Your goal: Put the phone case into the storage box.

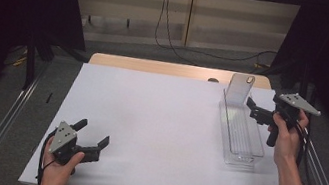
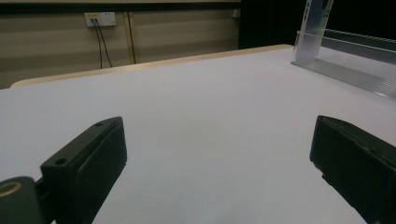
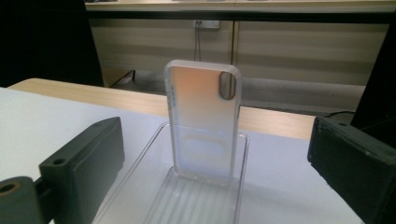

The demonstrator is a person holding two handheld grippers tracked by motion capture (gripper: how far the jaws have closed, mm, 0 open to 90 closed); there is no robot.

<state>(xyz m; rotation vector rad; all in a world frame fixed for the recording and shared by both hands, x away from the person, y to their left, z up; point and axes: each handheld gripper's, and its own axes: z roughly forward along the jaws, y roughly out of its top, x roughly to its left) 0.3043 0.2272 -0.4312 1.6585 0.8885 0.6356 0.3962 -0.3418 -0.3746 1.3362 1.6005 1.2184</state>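
Observation:
A clear phone case (image 1: 240,89) (image 3: 204,125) stands upright at the far end of a long clear plastic tray (image 1: 242,146) (image 3: 154,196) on the right side of the white table. My right gripper (image 1: 256,111) hovers open just to the right of the tray near the case; in the right gripper view its jaws flank the case with nothing between them. My left gripper (image 1: 96,148) rests open near the table's front left corner, jaws wide apart over bare table. The tray (image 2: 345,65) and case (image 2: 315,14) lie far off in the left gripper view.
The white sheet (image 1: 157,122) covers the table, with a wooden strip (image 1: 171,68) bare at the far edge. Cables (image 1: 170,43) run down the wall and across the floor behind. Dark stands and rails flank both sides of the table.

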